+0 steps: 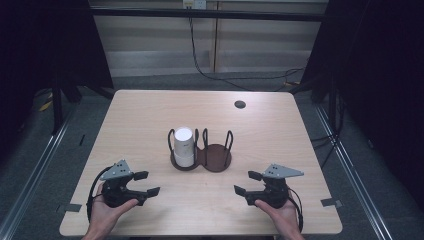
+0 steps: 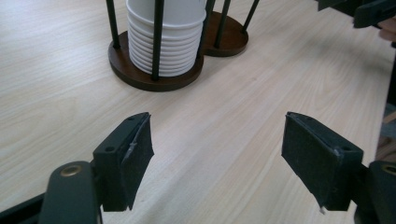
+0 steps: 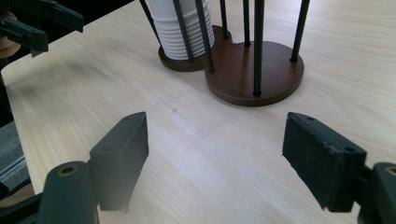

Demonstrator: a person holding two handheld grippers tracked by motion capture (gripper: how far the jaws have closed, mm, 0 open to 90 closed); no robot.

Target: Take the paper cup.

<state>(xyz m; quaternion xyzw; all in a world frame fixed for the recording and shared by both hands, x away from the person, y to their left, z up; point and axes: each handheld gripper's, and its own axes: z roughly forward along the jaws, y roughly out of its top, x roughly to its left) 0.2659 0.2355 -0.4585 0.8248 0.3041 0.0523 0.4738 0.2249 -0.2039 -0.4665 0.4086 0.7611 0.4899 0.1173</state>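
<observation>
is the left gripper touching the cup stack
Apart. In the left gripper view, bare table lies between the open left gripper and the cup stack.

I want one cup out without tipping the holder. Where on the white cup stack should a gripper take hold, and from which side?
Probably the top cup's rim on the white cup stack, coming down from above. The holder rings the stack with upright black rods, so a sideways grab would likely hit them. The left gripper sits nearer that compartment, jaws wide apart.
</observation>
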